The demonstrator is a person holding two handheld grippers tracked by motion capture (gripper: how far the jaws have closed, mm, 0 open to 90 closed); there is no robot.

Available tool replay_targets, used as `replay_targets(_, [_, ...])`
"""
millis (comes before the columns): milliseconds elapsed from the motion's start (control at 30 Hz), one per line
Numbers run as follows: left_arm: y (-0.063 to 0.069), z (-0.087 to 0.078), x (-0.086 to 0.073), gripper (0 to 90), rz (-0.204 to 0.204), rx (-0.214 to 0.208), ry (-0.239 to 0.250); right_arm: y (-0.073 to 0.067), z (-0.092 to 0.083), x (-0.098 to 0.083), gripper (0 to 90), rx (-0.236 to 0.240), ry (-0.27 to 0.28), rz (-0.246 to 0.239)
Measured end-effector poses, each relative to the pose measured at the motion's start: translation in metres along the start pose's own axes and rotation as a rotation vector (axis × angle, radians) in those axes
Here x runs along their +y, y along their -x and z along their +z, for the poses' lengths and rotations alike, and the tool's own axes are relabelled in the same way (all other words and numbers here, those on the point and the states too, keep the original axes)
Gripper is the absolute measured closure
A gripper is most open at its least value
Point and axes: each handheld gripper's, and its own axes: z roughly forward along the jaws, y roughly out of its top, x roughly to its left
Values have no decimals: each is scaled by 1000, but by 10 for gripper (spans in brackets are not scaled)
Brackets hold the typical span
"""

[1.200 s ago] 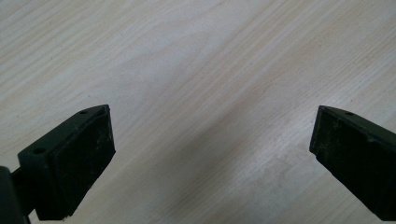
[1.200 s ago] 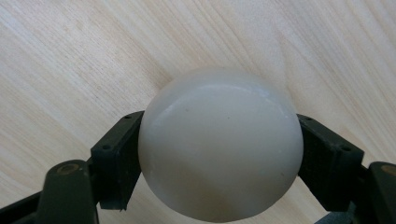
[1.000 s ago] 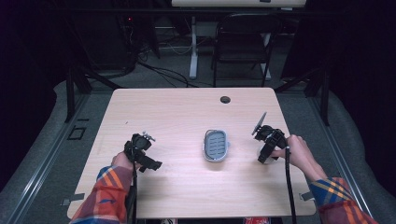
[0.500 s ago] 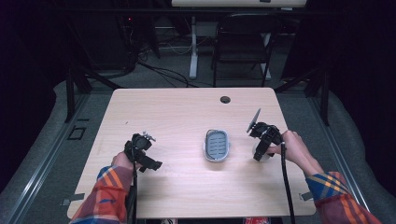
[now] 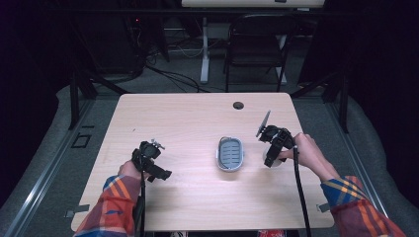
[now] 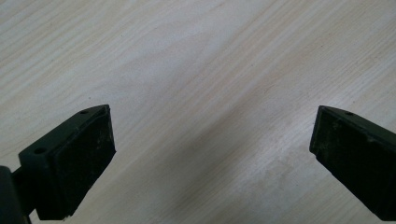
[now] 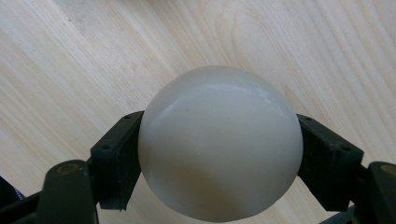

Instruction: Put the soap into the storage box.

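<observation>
Clearly the right tool (image 7: 219,154) clamps a white ball (image 7: 219,142) between its jaws.

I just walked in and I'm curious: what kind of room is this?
Probably a lab or recording workspace: a bare wooden table in a dark room, loose cables on the floor behind it, a folding chair.

A smooth, off-white, rounded soap (image 7: 219,142), matte with a faint sheen, sits clamped between the right gripper's (image 5: 271,157) jaws just above the pale wooden table (image 5: 188,123), just right of a grey oval dish (image 5: 230,153) with a ribbed floor, lying flat mid-table.
</observation>
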Motion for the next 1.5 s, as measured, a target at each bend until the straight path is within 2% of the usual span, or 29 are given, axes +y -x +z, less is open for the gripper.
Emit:
replay_targets(167, [0, 0, 0, 0, 0, -1, 1, -1, -6, 3, 234, -2, -7, -5])
replay_targets(600, [1, 0, 1, 0, 6, -2, -3, -1, -19, 12, 234, -1, 19, -10])
replay_targets(1400, [1, 0, 1, 0, 7, -6, -3, -6, -34, 36, 234, -12, 14, -60])
replay_targets(1500, [0, 1, 1, 0, 7, -7, -6, -8, -37, 40, 234, -7, 27, -66])
